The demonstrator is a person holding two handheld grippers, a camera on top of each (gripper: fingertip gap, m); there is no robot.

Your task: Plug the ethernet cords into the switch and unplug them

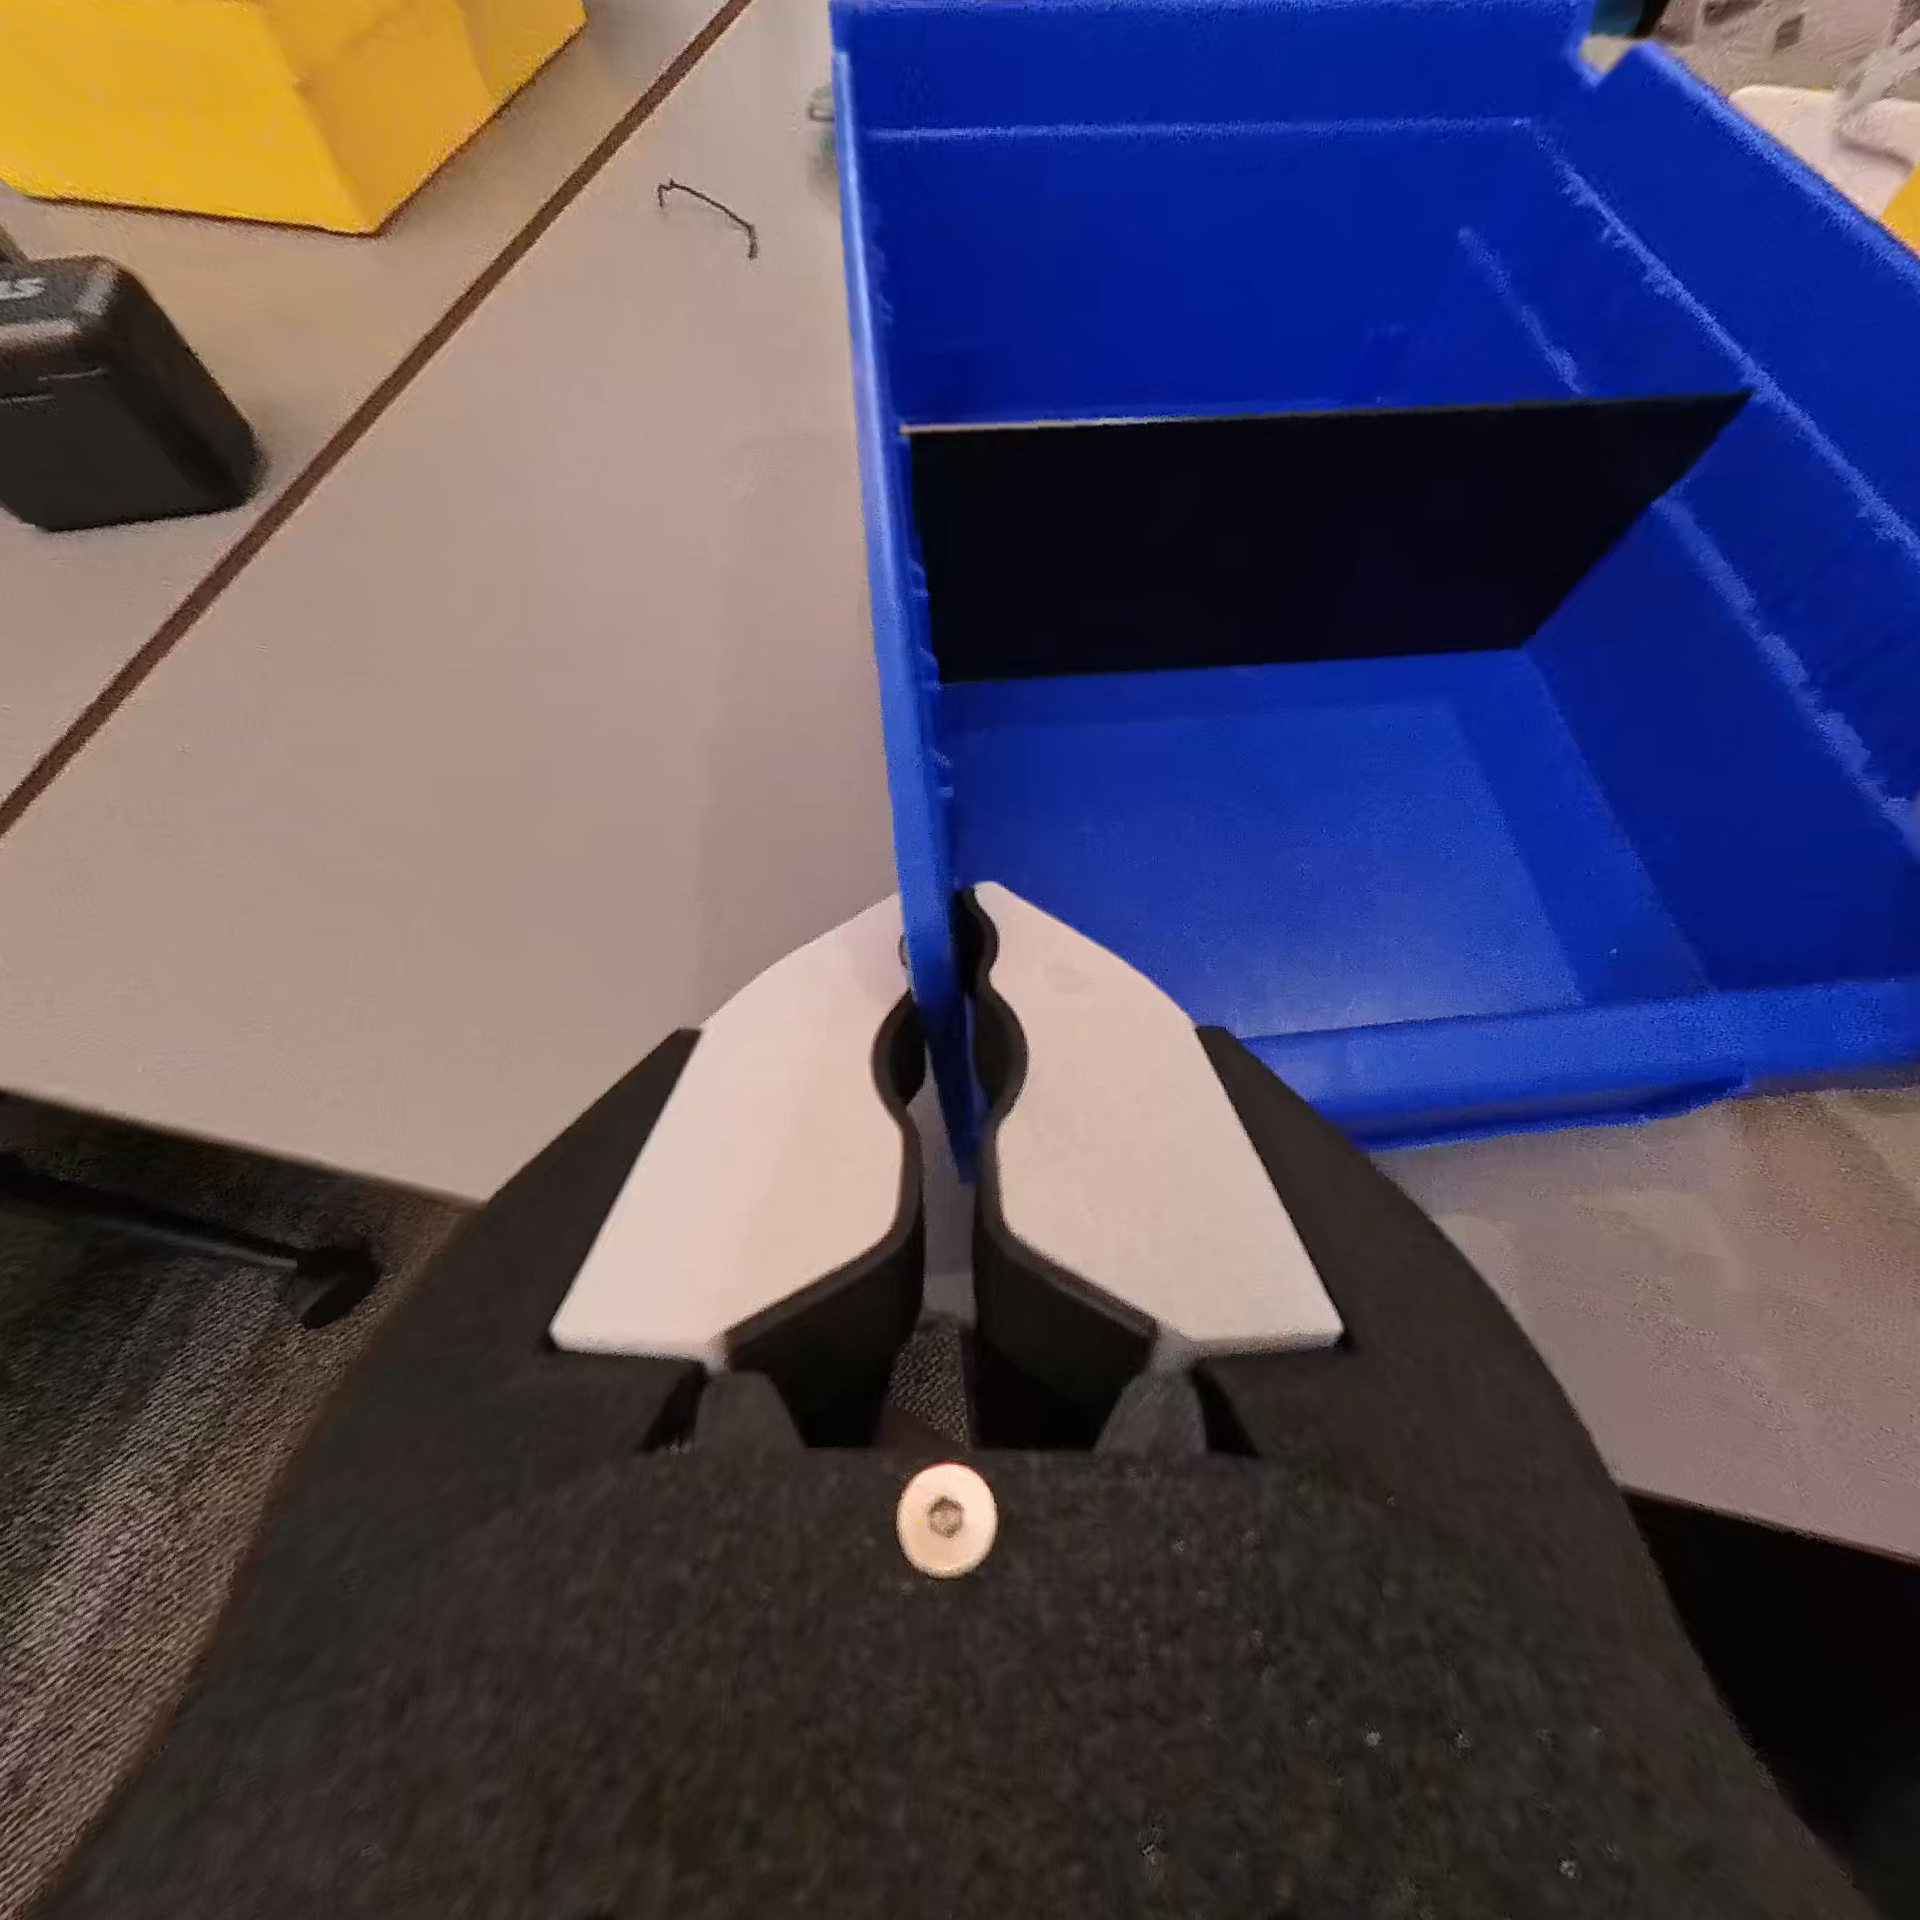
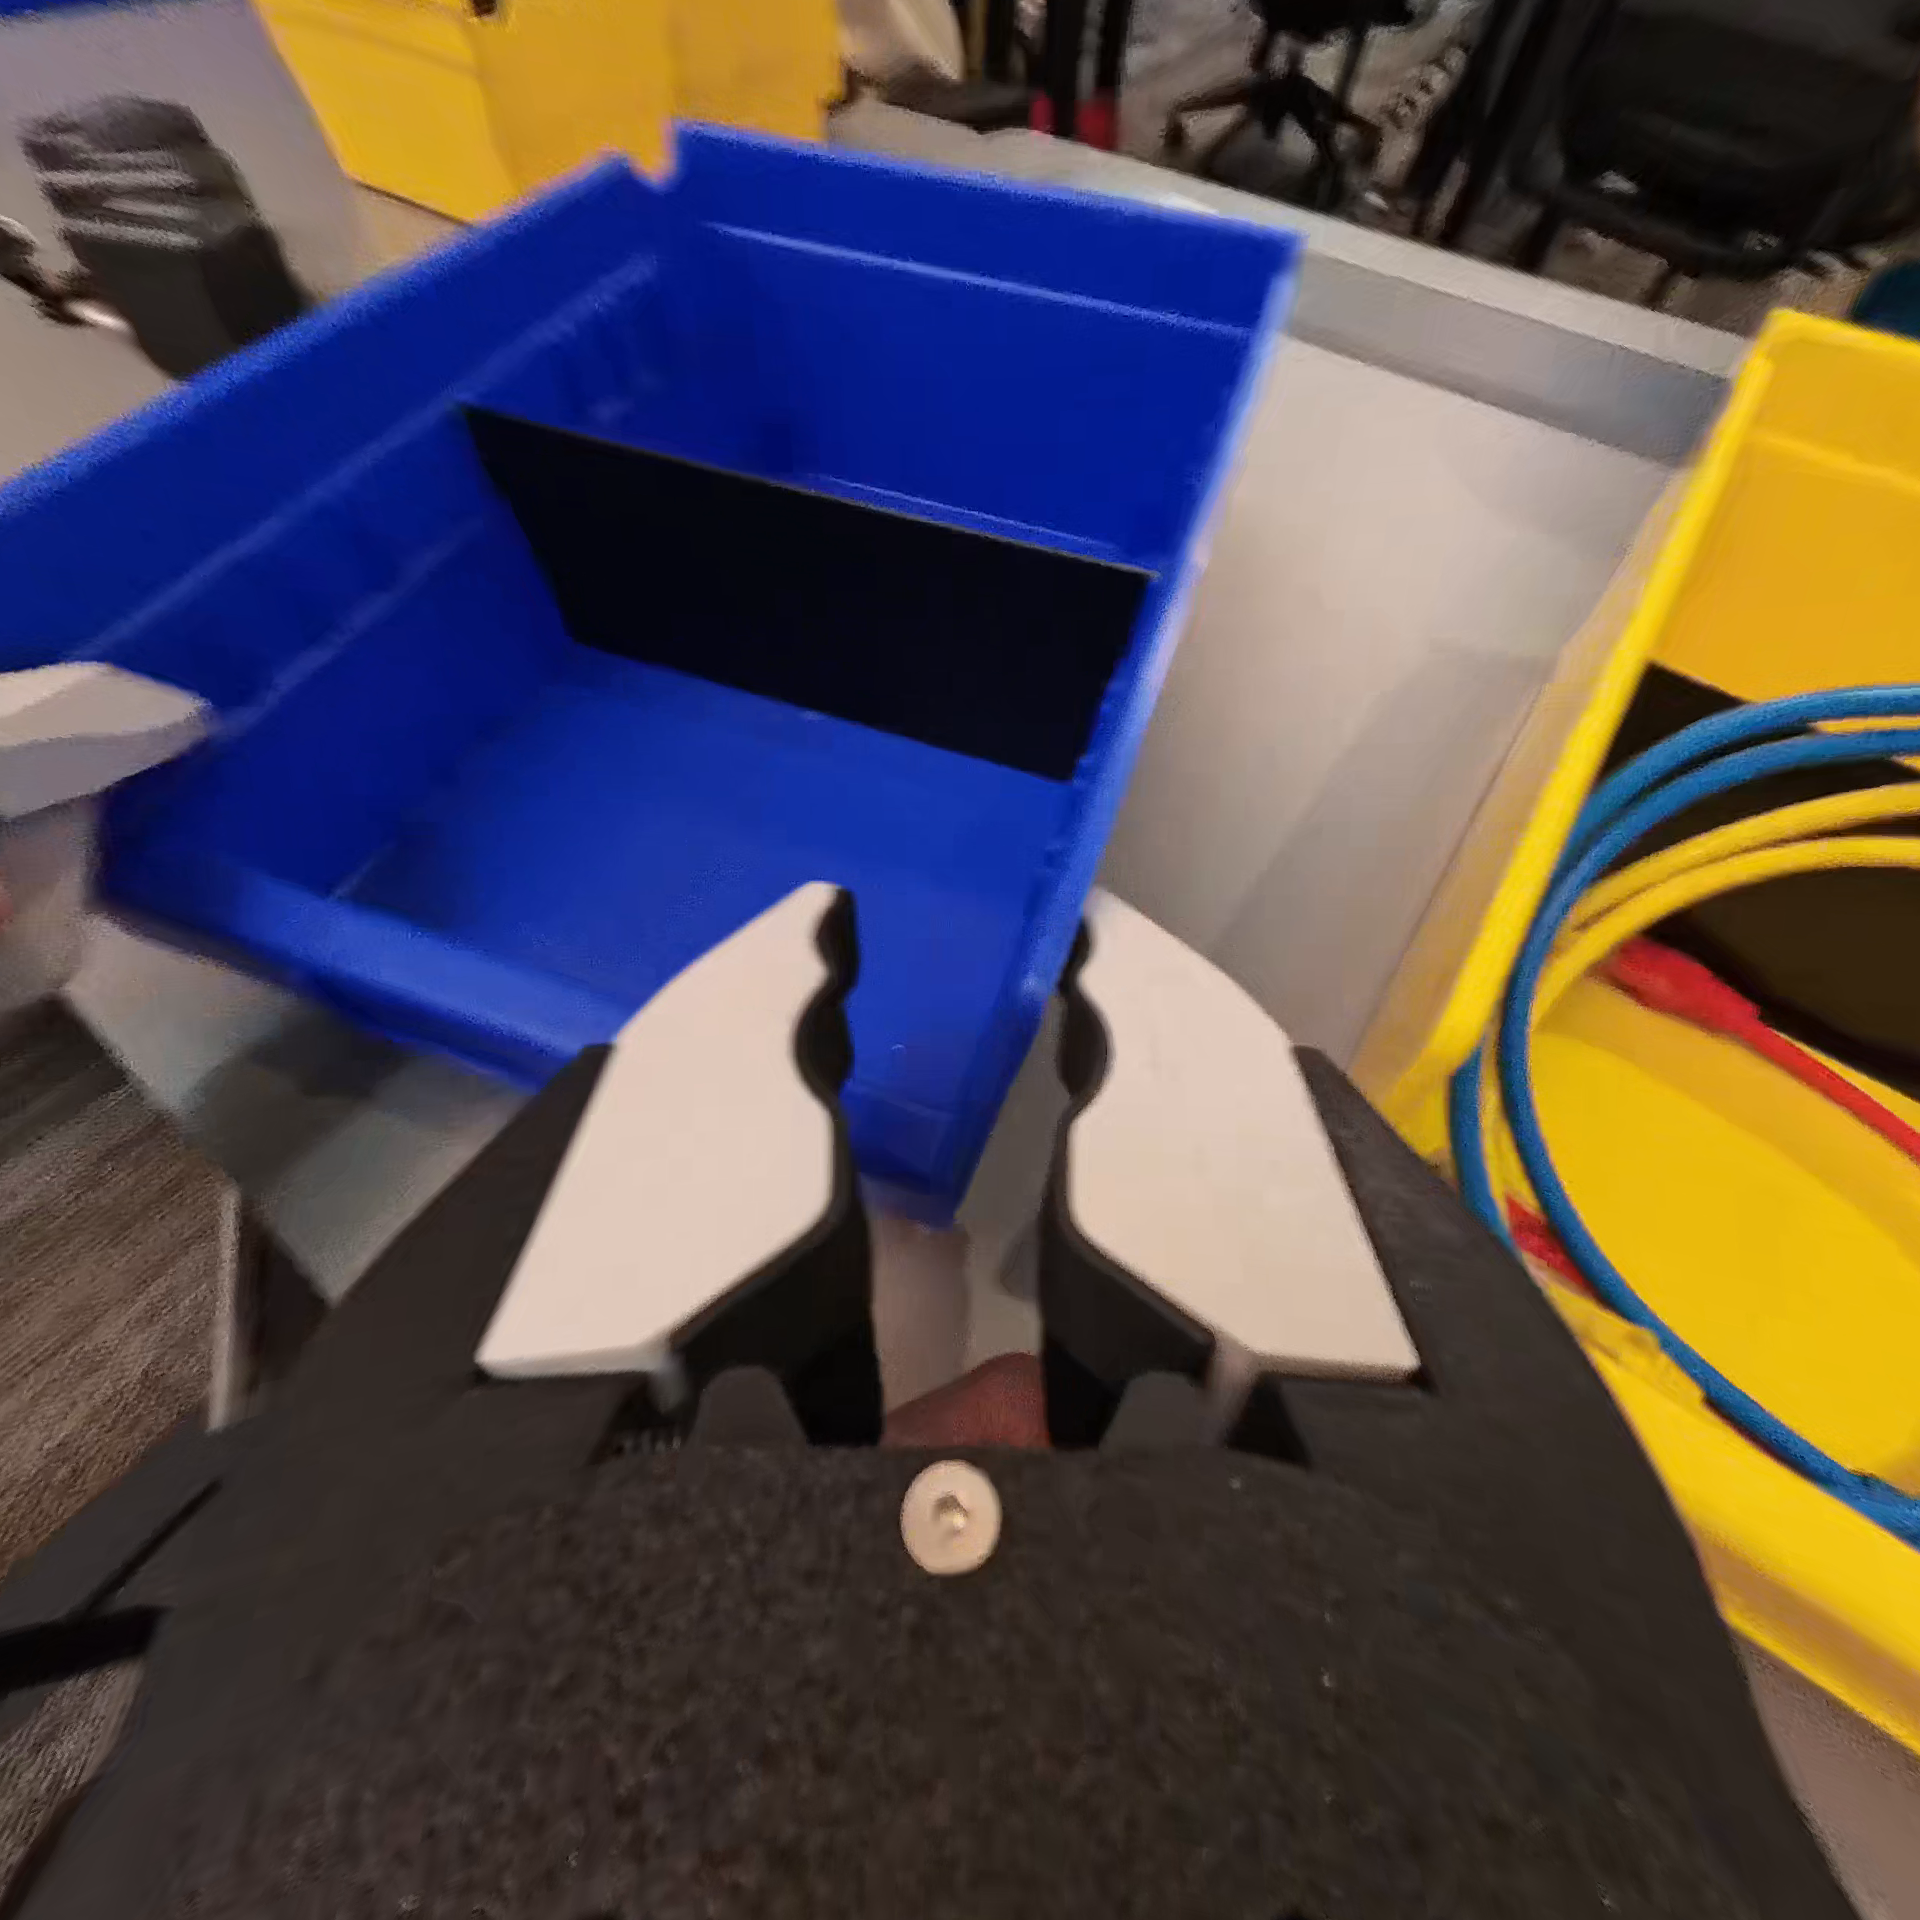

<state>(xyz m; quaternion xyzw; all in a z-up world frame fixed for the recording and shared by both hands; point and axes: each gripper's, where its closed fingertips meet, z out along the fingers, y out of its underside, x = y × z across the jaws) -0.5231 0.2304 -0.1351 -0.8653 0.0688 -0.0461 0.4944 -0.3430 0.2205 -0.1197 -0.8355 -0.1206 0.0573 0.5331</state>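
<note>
An empty blue bin (image 1: 1351,831) with a black divider (image 1: 1299,530) stands on the grey table. My left gripper (image 1: 951,904) is shut on the bin's left wall near its front corner. My right gripper (image 2: 961,914) is open, with its jaws either side of the bin's right wall (image 2: 1070,852) near the front corner. The left gripper's fingertip (image 2: 83,727) shows at the bin's far side in the right wrist view. Blue (image 2: 1538,935), yellow (image 2: 1683,862) and red (image 2: 1714,1008) ethernet cords lie coiled in a yellow bin (image 2: 1558,727) to the right. No switch is clearly in view.
A black box (image 1: 104,395) and another yellow bin (image 1: 260,94) sit at the far left of the table (image 1: 520,675). A small bent wire (image 1: 707,208) lies beyond. The table's front edge and carpet (image 1: 125,1403) are just below my grippers. Office chairs (image 2: 1299,73) stand behind. My right fingertips sit around 20 centimetres from my left ones.
</note>
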